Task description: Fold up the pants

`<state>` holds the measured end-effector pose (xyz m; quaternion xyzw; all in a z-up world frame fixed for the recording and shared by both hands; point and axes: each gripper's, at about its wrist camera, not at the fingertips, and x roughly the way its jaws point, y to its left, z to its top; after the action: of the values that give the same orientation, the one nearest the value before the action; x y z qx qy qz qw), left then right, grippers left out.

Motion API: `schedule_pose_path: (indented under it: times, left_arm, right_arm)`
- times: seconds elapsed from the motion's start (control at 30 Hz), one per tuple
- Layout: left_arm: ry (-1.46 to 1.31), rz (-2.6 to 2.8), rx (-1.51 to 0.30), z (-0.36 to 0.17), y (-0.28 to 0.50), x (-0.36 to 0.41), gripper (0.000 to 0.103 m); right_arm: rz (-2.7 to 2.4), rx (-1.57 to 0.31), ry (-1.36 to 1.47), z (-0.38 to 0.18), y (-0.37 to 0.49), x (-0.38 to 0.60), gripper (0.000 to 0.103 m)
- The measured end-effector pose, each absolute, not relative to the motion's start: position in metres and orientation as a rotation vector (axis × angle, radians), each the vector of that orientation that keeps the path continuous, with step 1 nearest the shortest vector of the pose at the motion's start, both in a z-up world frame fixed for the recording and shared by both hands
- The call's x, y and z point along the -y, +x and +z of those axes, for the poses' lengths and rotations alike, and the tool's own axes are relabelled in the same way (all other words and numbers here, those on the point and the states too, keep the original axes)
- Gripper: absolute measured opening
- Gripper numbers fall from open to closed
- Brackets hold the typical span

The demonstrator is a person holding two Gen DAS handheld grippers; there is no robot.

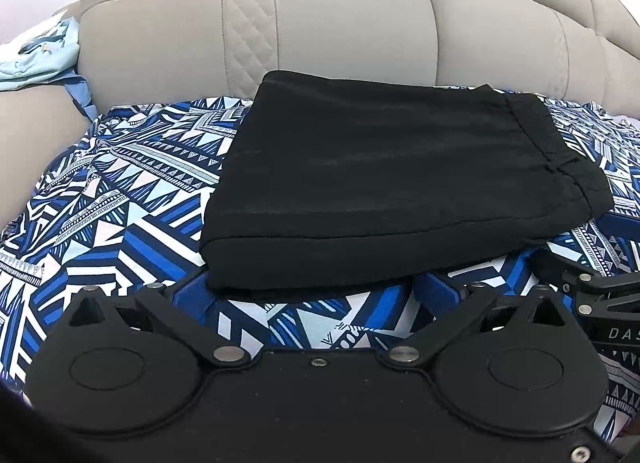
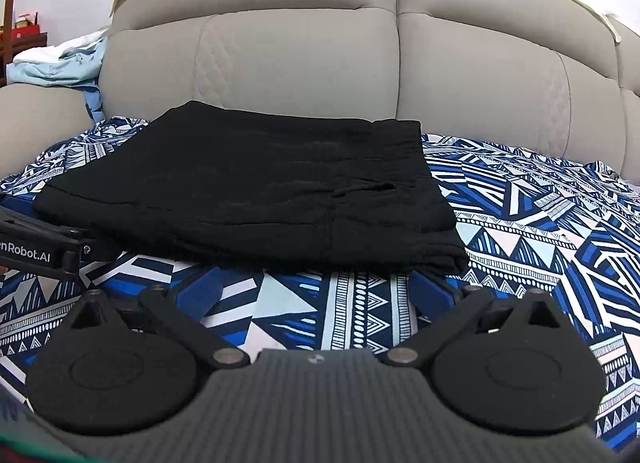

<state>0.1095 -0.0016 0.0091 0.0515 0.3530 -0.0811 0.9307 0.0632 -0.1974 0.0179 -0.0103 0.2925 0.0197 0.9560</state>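
Black linkage arms and round pivot plates fill the bottom of both wrist views. Ahead of them the left gripper [image 1: 312, 283] has its blue fingers [image 1: 196, 287] spread wide, their tips reaching just under the near edge of the folded black pants [image 1: 392, 183]; nothing is pinched between them. The right gripper [image 2: 316, 283] is likewise spread, its blue fingers [image 2: 434, 291] at the pants' [image 2: 248, 187] near hem, the fabric lying just beyond and not clamped. The pants sit folded into a compact rectangle on a blue, white and black geometric-print sheet [image 1: 120, 199], with the elastic waistband toward their right end. Behind the pants rises the grey padded sofa backrest [image 1: 340, 23], stitched with a diamond pattern on one panel. Far left of the pants, a light blue garment [image 2: 52, 67] is heaped on the sofa's armrest. Each gripper's black body shows at the side edge of the other's view, close beside the pants.
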Motion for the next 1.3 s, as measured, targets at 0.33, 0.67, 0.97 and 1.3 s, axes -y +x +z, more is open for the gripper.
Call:
schedule_pose_path:
  times: [0.33, 0.67, 0.97, 1.3]
  left_arm:
    - [0.101, -0.161, -0.713, 0.0088, 0.1081, 0.0019, 0.103]
    - [0.104, -0.166, -0.710, 0.0089, 0.1068, 0.0017, 0.103]
    - [0.104, -0.166, -0.705, 0.0087, 0.1059, 0.0013, 0.103]
    - [0.104, -0.165, -0.705, 0.0088, 0.1058, 0.0018, 0.103]
  right_arm:
    - [0.046, -0.602, -0.028, 0.0181, 0.0651, 0.1982, 0.103]
    - [0.045, -0.603, -0.029, 0.0180, 0.0653, 0.1980, 0.103]
    - [0.045, -0.603, -0.029, 0.0183, 0.0650, 0.1977, 0.103]
    - [0.044, -0.603, -0.029, 0.0187, 0.0648, 0.1974, 0.103]
